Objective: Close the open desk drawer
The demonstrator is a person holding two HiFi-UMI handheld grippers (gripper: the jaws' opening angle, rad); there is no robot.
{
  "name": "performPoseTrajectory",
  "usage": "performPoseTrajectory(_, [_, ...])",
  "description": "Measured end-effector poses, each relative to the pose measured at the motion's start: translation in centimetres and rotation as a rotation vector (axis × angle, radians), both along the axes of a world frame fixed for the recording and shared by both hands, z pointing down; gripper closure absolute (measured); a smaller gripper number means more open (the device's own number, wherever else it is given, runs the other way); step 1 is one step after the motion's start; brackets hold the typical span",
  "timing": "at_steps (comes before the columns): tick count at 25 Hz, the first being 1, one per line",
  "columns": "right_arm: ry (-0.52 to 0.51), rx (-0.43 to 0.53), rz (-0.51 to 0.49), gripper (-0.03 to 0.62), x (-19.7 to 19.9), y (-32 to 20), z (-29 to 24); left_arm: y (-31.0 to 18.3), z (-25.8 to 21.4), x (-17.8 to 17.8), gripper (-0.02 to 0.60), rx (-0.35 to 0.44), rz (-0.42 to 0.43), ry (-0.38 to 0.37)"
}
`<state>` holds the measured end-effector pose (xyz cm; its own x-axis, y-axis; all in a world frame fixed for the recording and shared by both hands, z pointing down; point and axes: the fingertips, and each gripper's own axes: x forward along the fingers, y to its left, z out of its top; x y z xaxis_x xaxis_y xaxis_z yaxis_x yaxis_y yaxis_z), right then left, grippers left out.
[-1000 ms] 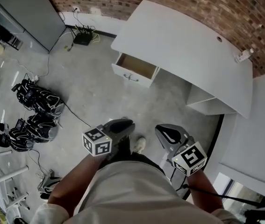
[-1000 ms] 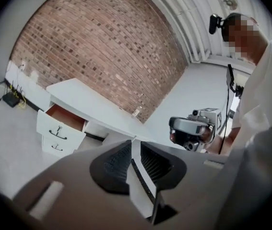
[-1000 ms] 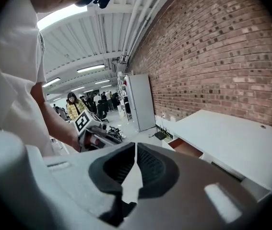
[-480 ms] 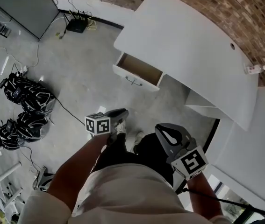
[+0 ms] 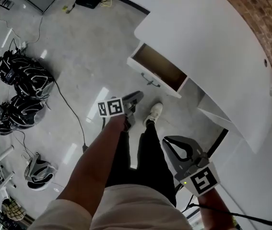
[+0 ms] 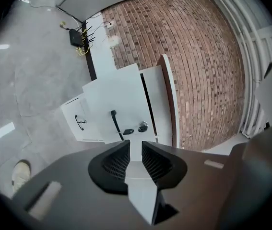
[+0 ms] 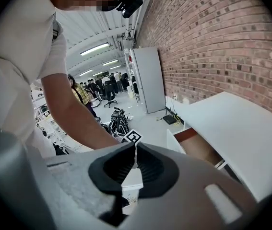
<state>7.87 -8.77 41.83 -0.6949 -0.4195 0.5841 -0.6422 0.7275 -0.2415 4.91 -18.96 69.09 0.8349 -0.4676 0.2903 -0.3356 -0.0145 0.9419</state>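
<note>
Bags (image 5: 24, 78) on floor (image 5: 95, 51) left of drawer (image 5: 160, 69)

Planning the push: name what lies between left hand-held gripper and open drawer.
Only bare floor, in the head view; the jaws of the left hand-held gripper have just been opening, empty.

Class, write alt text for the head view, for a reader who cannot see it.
From above, a white desk has one drawer pulled open over a grey floor. The person's left gripper points toward it, jaws just opened wider, nothing between them; the right gripper hangs nearer the body.
</note>
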Motion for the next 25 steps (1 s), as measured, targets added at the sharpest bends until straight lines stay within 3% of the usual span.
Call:
performPoseTrajectory(9, [0.013,-0.085,-0.086,0.580,-0.7,-1.3,7.4,-5.1,6.1,1.6,0.497,-0.022,-0.158,0.077])
performPoseTrajectory(19, [0.016,-0.132,-0.088,0.580,0.4,-2.6,10.4,-7.0,8.3,2.9,0.499,-0.035,-0.194,0.139])
performPoseTrajectory(22, [0.019,-0.139,-0.076,0.580,0.8,-2.9,10.8,-7.6,8.4,3.3,0.546,-0.042,-0.210,0.170])
performPoseTrajectory(25, [0.025,-0.145,-0.078,0.580,1.2,-2.9,11.2,-7.8,8.4,3.4,0.552,-0.065,-0.245,0.207])
